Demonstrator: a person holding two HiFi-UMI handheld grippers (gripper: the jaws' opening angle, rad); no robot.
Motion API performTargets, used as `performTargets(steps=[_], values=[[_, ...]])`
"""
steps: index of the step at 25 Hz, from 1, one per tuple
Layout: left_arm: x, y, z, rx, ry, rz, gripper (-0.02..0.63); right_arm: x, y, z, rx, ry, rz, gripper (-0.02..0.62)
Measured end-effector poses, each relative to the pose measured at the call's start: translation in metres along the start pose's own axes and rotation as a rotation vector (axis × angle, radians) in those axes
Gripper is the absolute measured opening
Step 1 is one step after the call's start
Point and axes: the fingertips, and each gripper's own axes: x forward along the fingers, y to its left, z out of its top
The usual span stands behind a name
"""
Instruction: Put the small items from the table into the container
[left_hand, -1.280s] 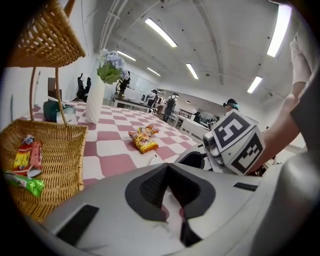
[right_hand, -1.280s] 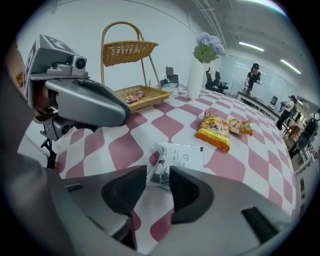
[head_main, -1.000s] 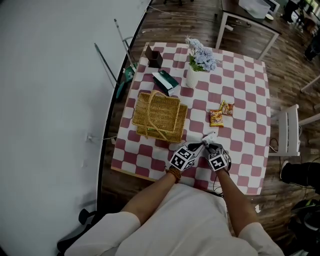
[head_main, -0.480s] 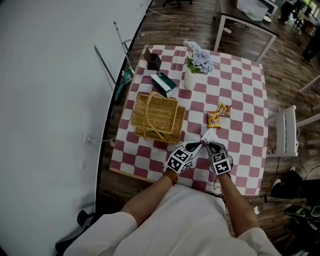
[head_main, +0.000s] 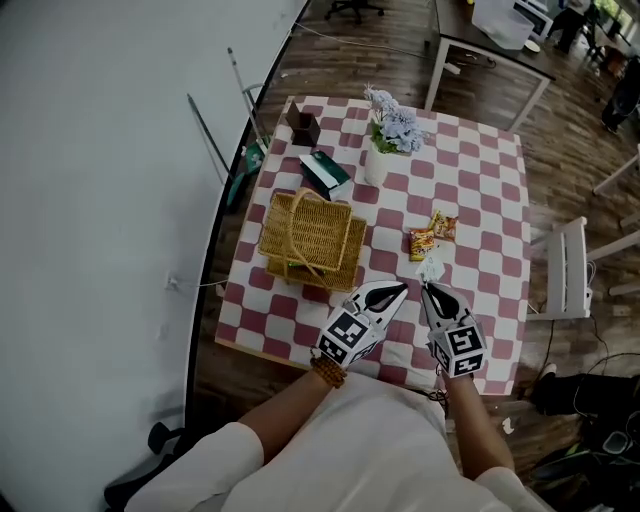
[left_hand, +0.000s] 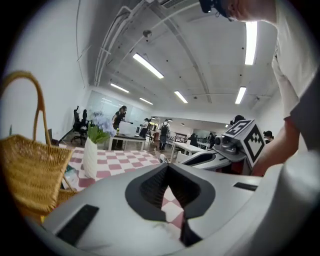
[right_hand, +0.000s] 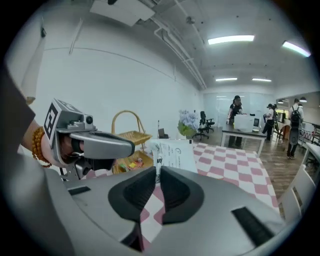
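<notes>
My right gripper (head_main: 429, 287) is shut on the lower edge of a small white printed sachet (head_main: 432, 266), held up off the red-and-white checked table (head_main: 480, 200). In the right gripper view the sachet (right_hand: 175, 155) stands upright out of the closed jaws (right_hand: 158, 170). My left gripper (head_main: 402, 289) hovers just to the left of it, jaws together with nothing in them (left_hand: 168, 167). The wicker basket (head_main: 300, 215) with its hoop handle sits left of both grippers. Two snack packets (head_main: 422, 243) (head_main: 444, 226) lie on the table beyond the sachet.
A white vase of pale flowers (head_main: 378, 160), a green-and-white box (head_main: 325, 172) and a dark small box (head_main: 305, 125) stand behind the basket. A white chair (head_main: 570, 270) is by the table's right edge. The wall runs along the left.
Both grippers have risen from the table near the front edge. The right one closed on the white sachet and lifted it clear of the cloth.
</notes>
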Motion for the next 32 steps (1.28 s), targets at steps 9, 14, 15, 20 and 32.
performTargets(steps=[9, 14, 15, 20, 32], values=[[-0.041, -0.052, 0.116, 0.121, -0.214, -0.045, 0.028, -0.082, 0.020, 0.092, -0.007, -0.237, -0.007, 0.052], [-0.054, -0.061, 0.129, 0.107, -0.233, -0.043, 0.028, -0.105, 0.030, 0.117, 0.007, -0.293, -0.002, 0.051], [-0.056, -0.060, 0.128, 0.096, -0.225, -0.036, 0.028, -0.105, 0.033, 0.119, 0.003, -0.295, 0.004, 0.051], [-0.070, -0.049, 0.124, 0.104, -0.212, 0.018, 0.028, -0.096, 0.055, 0.123, -0.013, -0.297, 0.060, 0.051], [-0.147, -0.022, 0.108, 0.067, -0.192, 0.226, 0.028, -0.060, 0.131, 0.139, -0.073, -0.285, 0.296, 0.051]])
